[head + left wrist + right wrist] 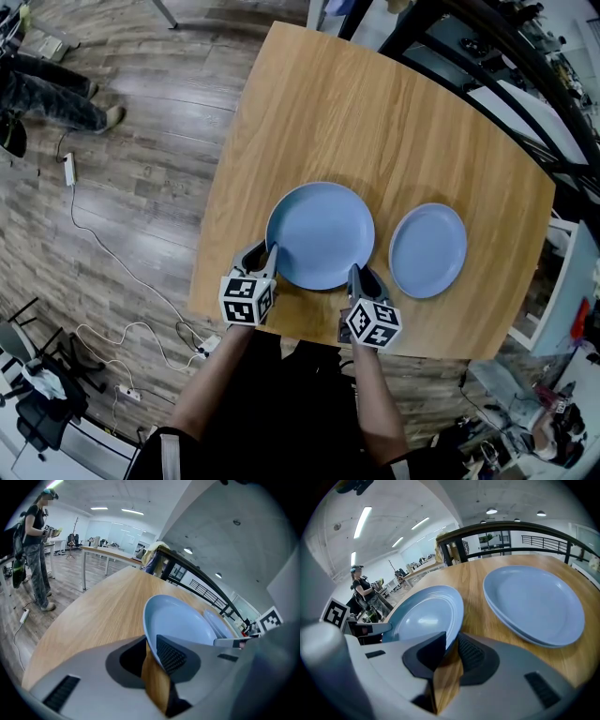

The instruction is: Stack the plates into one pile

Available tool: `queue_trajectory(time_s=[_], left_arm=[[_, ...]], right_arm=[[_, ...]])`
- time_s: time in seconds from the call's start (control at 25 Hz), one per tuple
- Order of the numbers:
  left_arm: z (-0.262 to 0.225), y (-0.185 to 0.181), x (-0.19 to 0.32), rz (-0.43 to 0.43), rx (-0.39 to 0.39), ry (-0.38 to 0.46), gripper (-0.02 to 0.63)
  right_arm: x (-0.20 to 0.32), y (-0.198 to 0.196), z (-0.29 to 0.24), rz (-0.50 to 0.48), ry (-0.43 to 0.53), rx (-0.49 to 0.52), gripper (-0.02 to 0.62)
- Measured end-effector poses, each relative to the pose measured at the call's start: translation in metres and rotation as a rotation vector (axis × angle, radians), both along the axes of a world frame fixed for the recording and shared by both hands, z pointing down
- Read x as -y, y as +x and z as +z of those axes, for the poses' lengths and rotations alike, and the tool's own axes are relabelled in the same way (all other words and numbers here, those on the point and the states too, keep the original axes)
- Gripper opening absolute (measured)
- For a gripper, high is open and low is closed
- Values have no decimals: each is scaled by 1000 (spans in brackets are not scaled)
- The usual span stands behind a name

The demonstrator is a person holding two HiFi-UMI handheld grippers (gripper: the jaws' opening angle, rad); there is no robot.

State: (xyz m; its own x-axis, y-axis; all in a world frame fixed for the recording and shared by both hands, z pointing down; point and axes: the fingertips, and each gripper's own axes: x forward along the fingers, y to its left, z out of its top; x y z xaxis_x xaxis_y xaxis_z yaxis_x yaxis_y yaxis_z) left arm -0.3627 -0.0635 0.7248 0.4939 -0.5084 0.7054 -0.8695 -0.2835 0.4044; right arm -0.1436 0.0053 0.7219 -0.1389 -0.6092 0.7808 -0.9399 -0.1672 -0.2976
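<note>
A large blue plate (319, 234) lies near the front edge of the wooden table (375, 112). A smaller blue plate (427, 249) lies to its right, apart from it. My left gripper (265, 255) has the large plate's (187, 620) near-left rim between its jaws, the pads against it. My right gripper (361, 277) holds the near-right rim of the same plate (422, 616) in the same way. In the left gripper view the left gripper (151, 651) bites the rim edge-on. The right gripper (450, 651) shows the small plate (534, 602) close on its right.
The table's front edge runs just behind both grippers. A person (35, 550) stands on the wood floor far to the left, and cables (103, 244) trail across that floor. Black railings (506, 66) and cluttered shelving stand past the table's right side.
</note>
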Motion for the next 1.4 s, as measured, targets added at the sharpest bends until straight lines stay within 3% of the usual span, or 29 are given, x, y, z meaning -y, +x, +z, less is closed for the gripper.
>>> queue_trajectory(time_s=[0.68, 1.4], left_arm=[[-21, 3, -6, -12, 9, 16, 78], [-70, 31, -32, -9, 7, 83, 78]], right_arm=[[0, 5, -21, -15, 32, 5, 92], [-26, 33, -62, 3, 92, 14, 89]])
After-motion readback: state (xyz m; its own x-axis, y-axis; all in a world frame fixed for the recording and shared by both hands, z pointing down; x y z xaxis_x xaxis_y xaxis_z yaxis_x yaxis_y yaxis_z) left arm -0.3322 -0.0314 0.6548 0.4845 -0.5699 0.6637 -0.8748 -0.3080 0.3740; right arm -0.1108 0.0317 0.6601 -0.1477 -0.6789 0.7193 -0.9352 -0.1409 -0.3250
